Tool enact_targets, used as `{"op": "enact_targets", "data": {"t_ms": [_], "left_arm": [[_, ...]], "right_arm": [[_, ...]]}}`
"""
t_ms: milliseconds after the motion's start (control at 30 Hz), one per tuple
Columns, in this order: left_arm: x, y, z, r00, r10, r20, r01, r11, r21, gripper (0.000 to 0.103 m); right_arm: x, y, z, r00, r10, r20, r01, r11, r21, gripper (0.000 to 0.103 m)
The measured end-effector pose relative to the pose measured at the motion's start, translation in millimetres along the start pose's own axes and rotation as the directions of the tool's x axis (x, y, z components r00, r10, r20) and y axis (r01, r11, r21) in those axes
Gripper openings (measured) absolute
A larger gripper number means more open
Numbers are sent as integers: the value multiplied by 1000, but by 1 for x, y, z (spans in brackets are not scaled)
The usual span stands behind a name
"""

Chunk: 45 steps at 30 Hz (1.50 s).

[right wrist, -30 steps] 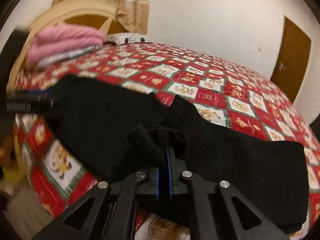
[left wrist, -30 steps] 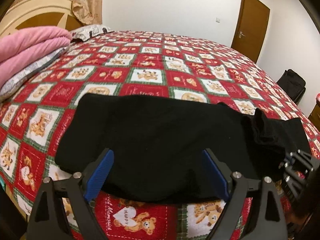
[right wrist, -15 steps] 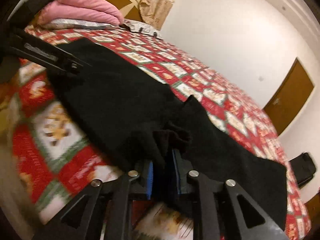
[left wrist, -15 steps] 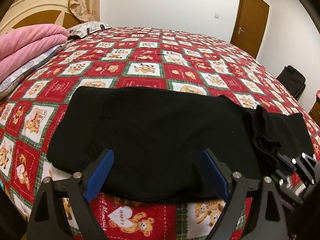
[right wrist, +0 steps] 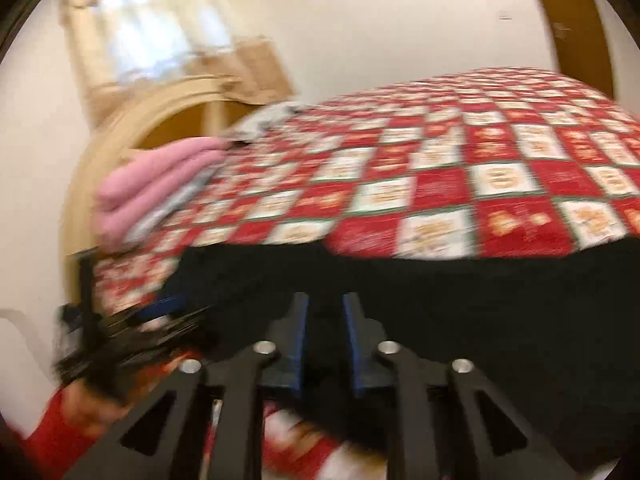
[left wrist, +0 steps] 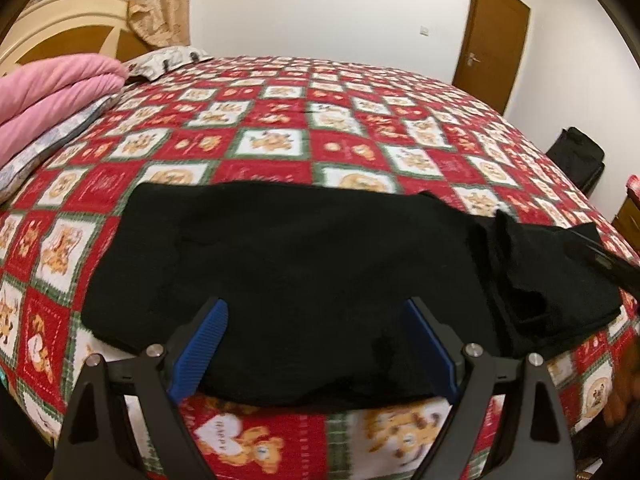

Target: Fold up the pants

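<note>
- Bed [left wrist: 280, 128] with a red, white and green teddy-bear quilt carries everything; the near edge of the bed runs just under both tools.
- Left tool [left wrist: 316, 346] sits at the near edge of the bed with its blue pads spread wide apart, holding nothing, the near hem of the pants showing between them.
- Right tool [right wrist: 325, 336] has its pads close together with a narrow gap; dark cloth lies around them, but the view is badly blurred and I cannot tell whether any fabric is pinched.
- Black pants [left wrist: 304, 264] lie along the near edge of the bed, mostly flat, with a rumpled, bunched section towards the right end.
- Judging from this, the fold is partly made and the step in hand is carrying or settling the right-hand portion over the rest.
- To do it well, I would bring the left tool down to pin the near hem while the right one moves, so that the lower layer does not drag.
- Lay the upper layer with edges matched, then smooth the bunched part outward before letting go.
- Soft knit will likely slump, so a slow, low move suits it.
- Pink blanket [left wrist: 48, 92] is stacked near the far-left corner of the bed, well apart from the pants.
- Door [left wrist: 496, 36] stands in the far wall.
</note>
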<state>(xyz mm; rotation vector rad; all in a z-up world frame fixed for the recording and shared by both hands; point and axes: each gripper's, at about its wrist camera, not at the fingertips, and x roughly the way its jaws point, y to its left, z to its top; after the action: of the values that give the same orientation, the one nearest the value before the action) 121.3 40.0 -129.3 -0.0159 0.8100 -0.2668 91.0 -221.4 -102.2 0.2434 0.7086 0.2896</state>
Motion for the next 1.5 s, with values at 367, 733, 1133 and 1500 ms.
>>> {"op": "enact_targets", "data": {"t_ms": [367, 733, 1133, 1500], "left_arm": [[-3, -37, 1, 1000, -5, -1, 5, 993, 120, 92], [-1, -50, 0, 1000, 18, -12, -17, 992, 124, 92], [-16, -49, 2, 999, 42, 18, -44, 991, 129, 92], [-20, -63, -1, 999, 28, 18, -30, 987, 160, 92]], "right_arm": [[77, 27, -2, 981, -163, -106, 144, 975, -172, 29], [28, 22, -24, 976, -199, -85, 185, 971, -149, 29], [22, 33, -44, 965, -231, -121, 203, 957, -208, 30], [-28, -2, -23, 880, -475, -18, 472, 877, -92, 55]]}}
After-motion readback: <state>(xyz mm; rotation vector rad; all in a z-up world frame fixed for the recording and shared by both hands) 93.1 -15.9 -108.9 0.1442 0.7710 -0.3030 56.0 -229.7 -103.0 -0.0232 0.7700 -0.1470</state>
